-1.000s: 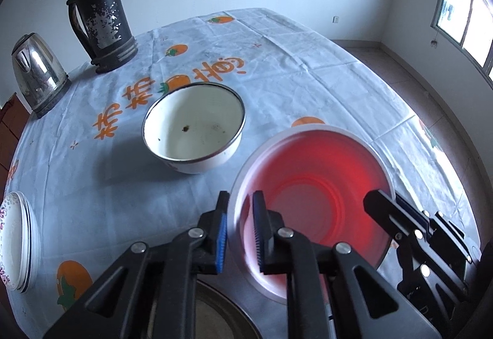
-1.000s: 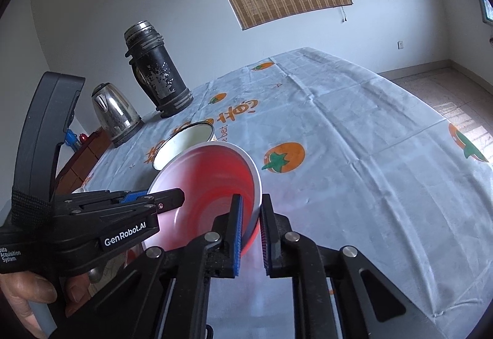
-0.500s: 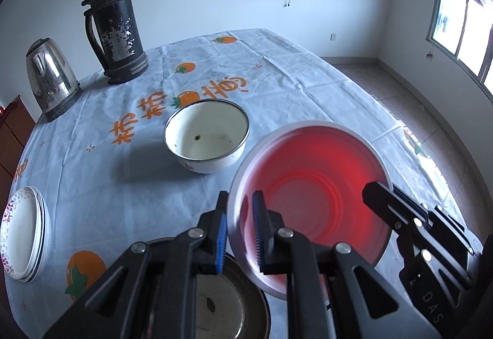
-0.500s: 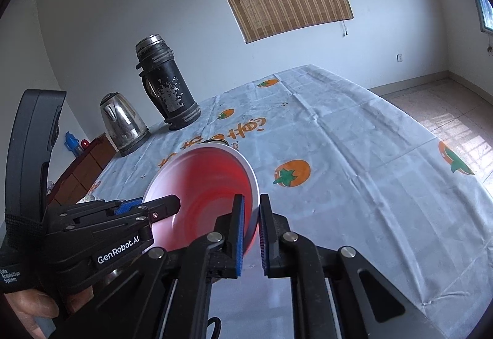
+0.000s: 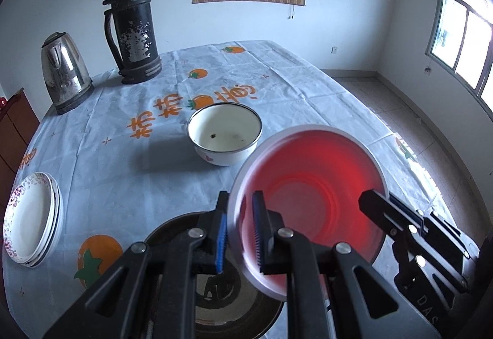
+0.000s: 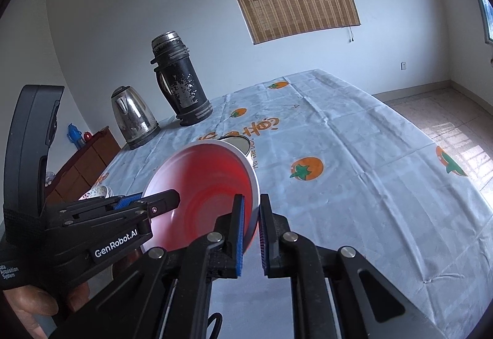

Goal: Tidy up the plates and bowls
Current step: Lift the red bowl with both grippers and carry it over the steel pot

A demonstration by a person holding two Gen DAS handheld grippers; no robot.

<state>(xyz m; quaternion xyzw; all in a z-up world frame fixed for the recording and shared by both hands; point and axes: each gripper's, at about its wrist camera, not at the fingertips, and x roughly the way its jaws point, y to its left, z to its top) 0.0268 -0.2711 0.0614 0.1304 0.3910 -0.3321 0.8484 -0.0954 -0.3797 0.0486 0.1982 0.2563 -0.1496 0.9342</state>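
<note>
right now both grippers pinch the same red bowl (image 5: 311,200), which is lifted off the tablecloth (image 5: 292,86) and tilted. in the left wrist view the left gripper (image 5: 240,231) sits at lower centre, its blue-padded fingers closed on the bowl's near-left rim, one pad outside, one inside. the right gripper (image 5: 400,222) reaches in from the lower right of that frame and clamps the opposite rim. in the right wrist view the right gripper (image 6: 251,231) shows the rim caught between its two pads at lower centre, and the left gripper (image 6: 148,203) enters from the left edge, closed on the far rim of the red bowl (image 6: 209,188).

just above the red bowl in the left view, at frame centre, a white enamel bowl (image 5: 225,132) stands upright on the cloth with dark specks inside. a stack of patterned plates (image 5: 30,215) lies at the left edge. a dark round pan (image 5: 215,292) sits low in the frame, under the left gripper's fingers. a black flask (image 5: 132,28) and a steel kettle (image 5: 64,71) stand in the upper left, close together at the table's far side.
</note>
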